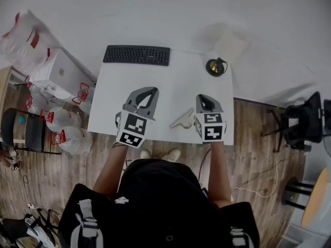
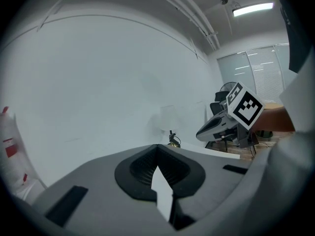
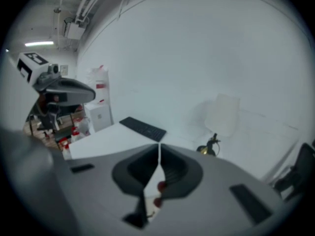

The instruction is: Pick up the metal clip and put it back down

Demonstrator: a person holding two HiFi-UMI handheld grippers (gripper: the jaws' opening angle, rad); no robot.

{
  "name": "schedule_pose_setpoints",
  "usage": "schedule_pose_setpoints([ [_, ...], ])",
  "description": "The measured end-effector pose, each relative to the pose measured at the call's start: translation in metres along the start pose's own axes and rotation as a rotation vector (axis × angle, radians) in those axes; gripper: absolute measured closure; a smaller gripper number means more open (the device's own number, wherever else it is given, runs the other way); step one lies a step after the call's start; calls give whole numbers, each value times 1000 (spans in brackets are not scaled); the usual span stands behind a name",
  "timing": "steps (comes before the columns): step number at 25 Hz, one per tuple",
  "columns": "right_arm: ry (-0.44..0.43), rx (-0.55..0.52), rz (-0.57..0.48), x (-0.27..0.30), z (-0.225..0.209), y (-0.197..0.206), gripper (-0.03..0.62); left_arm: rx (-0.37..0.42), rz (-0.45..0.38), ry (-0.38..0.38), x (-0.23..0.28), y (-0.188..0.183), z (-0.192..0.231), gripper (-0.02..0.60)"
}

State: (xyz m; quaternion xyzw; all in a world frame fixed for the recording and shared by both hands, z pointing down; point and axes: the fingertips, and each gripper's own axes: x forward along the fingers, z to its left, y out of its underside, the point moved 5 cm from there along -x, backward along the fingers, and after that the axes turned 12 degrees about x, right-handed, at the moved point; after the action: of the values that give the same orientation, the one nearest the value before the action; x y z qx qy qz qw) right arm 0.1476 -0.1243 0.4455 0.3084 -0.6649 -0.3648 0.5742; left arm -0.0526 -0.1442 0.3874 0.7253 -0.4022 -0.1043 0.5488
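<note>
A pale, angular metal clip (image 1: 182,120) lies on the white table (image 1: 170,81) near its front edge, between my two grippers. My left gripper (image 1: 153,90) hovers left of it, its fingertips meeting with nothing between them (image 2: 157,149). My right gripper (image 1: 201,96) is just right of the clip, and its jaws are shut at the tips (image 3: 158,145), clear of the clip. Small red spots show through the gap behind the right tips; I cannot tell what they are. Neither gripper view shows the clip.
A black keyboard (image 1: 136,55) lies along the table's far edge and a small gold-and-black object (image 1: 215,66) sits at the far right corner. Water bottles (image 1: 62,128), a white box (image 1: 59,74) and a chair (image 1: 23,130) stand on the floor to the left.
</note>
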Motion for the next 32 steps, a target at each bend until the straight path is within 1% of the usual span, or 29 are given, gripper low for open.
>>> schedule_pose_setpoints([
  [8, 25, -11, -163, -38, 1, -46, 559, 50, -72, -21, -5, -31, 11, 557],
  [19, 32, -13, -337, -83, 1, -86, 559, 82, -157, -64, -21, -64, 22, 557],
  [23, 32, -11, -357, -88, 2, -91, 559, 79, -163, -73, -23, -66, 23, 557],
  [32, 30, -14, -340, -86, 5, -84, 559, 75, -171, -82, -27, -67, 24, 557],
])
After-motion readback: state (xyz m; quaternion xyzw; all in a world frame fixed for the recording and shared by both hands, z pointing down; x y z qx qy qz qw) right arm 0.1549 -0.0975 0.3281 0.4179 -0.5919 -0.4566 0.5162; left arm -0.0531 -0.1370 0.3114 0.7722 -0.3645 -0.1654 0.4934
